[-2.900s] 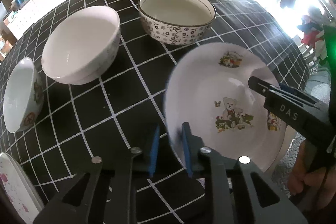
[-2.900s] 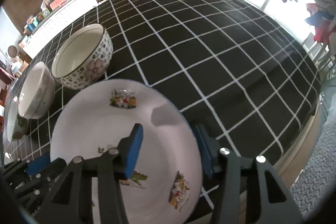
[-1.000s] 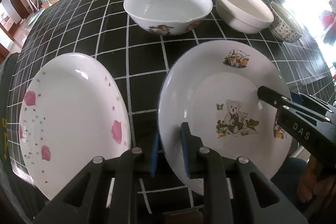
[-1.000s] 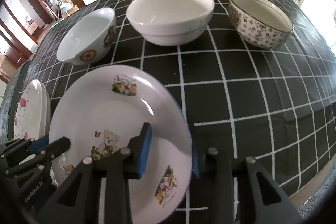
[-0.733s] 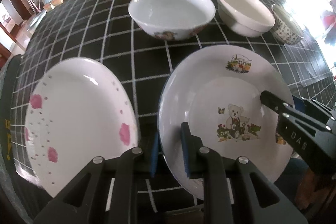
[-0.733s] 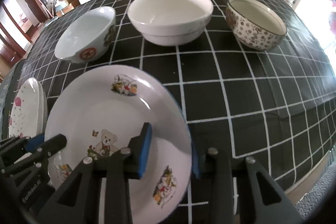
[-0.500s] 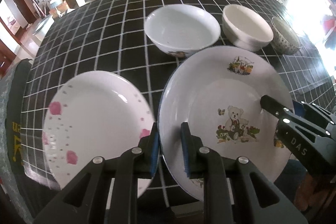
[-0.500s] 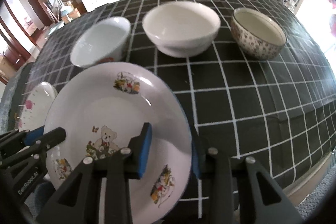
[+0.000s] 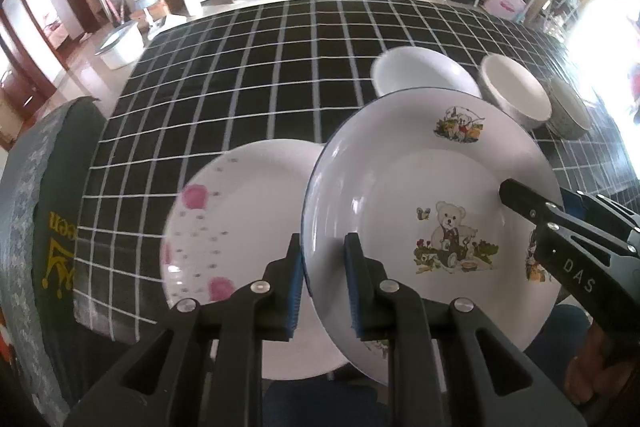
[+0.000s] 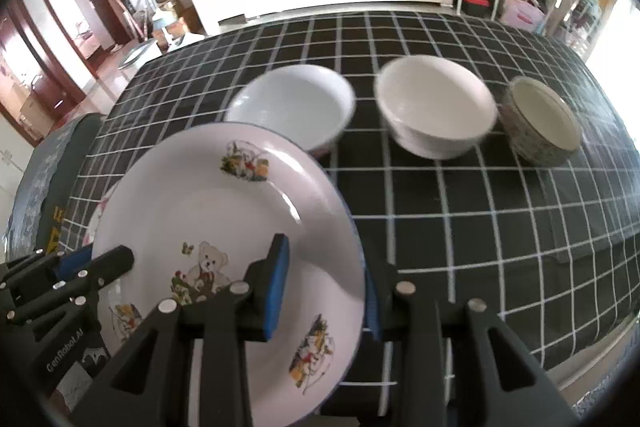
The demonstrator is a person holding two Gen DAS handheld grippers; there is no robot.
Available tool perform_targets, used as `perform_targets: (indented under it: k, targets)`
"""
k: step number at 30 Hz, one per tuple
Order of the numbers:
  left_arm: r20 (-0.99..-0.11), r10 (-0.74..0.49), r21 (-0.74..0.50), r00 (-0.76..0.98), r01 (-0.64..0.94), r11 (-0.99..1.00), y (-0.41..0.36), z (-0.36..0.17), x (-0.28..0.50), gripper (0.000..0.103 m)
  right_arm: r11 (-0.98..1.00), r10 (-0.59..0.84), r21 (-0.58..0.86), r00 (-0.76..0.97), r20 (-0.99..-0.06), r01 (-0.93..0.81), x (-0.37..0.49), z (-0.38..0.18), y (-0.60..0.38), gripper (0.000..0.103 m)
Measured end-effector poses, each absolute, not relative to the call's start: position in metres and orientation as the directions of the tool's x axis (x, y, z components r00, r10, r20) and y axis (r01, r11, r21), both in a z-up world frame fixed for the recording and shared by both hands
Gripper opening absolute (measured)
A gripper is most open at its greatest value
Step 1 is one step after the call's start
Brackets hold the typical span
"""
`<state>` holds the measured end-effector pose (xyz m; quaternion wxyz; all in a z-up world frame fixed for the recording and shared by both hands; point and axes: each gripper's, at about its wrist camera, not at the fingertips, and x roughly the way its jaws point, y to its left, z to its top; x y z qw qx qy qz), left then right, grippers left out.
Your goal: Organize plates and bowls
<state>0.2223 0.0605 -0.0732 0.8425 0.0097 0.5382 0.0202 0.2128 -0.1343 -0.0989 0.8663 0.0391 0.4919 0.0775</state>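
Held: we've got the white teddy-bear print plate point(image 9: 432, 195) aloft, left gripper point(image 9: 322, 283) and right gripper point(image 10: 324, 287) both clamped on its rim.
Next: stack it on the white pink-flowered plate point(image 9: 240, 211) — it lies just left, on the tablecloth.
Left: three bowls point(image 10: 436, 107) unstacked — task early.

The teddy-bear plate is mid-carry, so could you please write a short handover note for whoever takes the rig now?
Left gripper: shut on the bear plate's left rim.
Right gripper: shut on its right rim.
The bear plate is held off the table, partly over the pink-flower plate.
Three bowls stand in a row behind: white bowl, cream bowl, patterned bowl.
Done: bear plate lifted.
Left: probably set it on the flower plate, then sort the bowls.
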Motion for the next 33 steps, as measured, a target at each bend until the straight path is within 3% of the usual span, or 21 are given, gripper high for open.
perform_targets:
  k: [16,33]
  targets:
    - [-0.919,0.097,0.041,0.381,-0.152,0.987,0.134,-0.09,0.212,0.017,0.973,0.187,0.103,0.435,-0.881,-0.209,0.227,-0.119,-0.056,0.039]
    - [-0.933,0.106,0.04,0.345,-0.193,0.98,0.154,-0.114,0.221,0.017,0.969,0.162,0.069,0.398,-0.903,-0.238,0.237,-0.139,-0.035,0.039]
